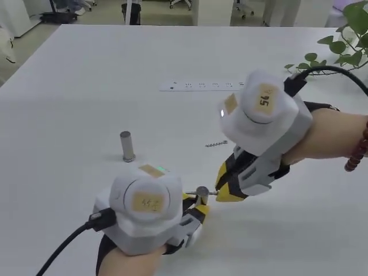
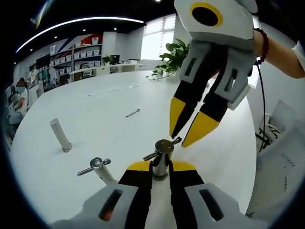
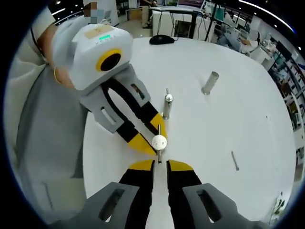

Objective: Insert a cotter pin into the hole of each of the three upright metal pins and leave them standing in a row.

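We are looking across a white table (image 1: 86, 86) in an open office: a curved light strip (image 2: 81, 21) is glowing overhead, daylight is coming through a window (image 2: 151, 44), shelves (image 2: 71, 53) are lining the far wall, and a plant (image 1: 345, 40) is hanging over the table's edge.

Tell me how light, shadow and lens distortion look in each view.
Head view: soft even light; the free-standing grey metal pin casts just a faint shadow on the white table. Left gripper view: fisheye bends the ceiling light strip into an arc. Right gripper view: the shiny round pin head glares white; the table edge curves.
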Demonstrator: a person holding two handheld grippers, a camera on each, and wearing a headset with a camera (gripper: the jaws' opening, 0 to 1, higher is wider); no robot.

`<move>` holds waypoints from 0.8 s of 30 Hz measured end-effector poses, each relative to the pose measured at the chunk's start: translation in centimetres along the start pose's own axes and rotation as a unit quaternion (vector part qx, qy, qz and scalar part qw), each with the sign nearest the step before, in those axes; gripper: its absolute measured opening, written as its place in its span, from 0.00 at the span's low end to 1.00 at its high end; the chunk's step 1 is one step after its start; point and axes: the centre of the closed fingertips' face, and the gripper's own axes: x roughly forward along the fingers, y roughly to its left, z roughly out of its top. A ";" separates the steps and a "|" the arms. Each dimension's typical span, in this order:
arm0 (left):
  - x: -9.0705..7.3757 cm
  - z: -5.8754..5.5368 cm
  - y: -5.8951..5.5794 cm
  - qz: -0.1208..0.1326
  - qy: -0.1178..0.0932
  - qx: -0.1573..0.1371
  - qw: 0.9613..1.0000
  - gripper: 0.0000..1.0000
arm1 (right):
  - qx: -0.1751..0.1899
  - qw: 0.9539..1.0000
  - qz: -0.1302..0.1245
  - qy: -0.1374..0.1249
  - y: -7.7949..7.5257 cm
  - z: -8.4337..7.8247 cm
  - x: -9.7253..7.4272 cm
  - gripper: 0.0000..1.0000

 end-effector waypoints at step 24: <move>0.1 -0.7 0.1 0.001 0.013 0.002 1.000 0.11 | -0.021 1.000 0.003 -0.006 0.4 0.5 0.7 0.04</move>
